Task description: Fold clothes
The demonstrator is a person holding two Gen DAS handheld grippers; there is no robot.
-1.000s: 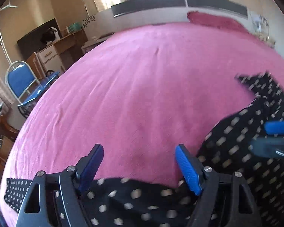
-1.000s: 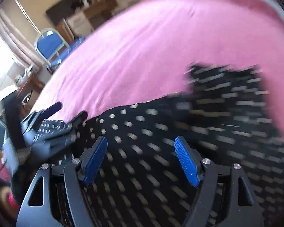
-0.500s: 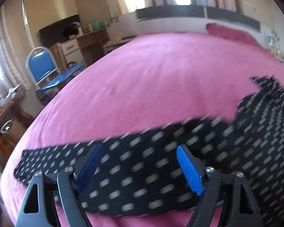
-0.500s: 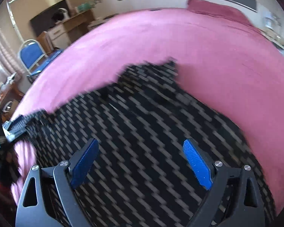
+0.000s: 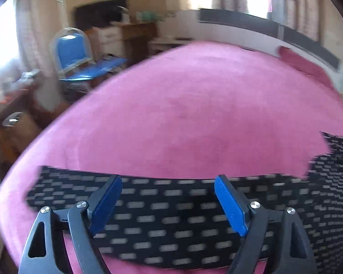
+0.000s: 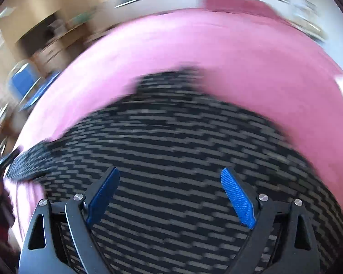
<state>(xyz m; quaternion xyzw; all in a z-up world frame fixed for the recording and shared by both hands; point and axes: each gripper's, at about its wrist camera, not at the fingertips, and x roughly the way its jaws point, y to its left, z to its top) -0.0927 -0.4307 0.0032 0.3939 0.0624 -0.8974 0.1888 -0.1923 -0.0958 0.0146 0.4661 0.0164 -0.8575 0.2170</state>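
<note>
With both our left gripper (image 5: 168, 202) and right gripper (image 6: 170, 199) spread and empty above the polka-dot garment (image 6: 182, 141) on the pink bed (image 5: 194, 114), we risk bunching it by grabbing carelessly.

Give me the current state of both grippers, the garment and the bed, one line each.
Left gripper: open, jaws spread above the strip of fabric, holding nothing.
Right gripper: open, jaws spread above the wide part of the garment, holding nothing.
Polka-dot garment: spread flat on the bed, one narrow part stretched out sideways; no fold visible yet.
Pink bedcover: smooth, bare beyond the garment.
</note>
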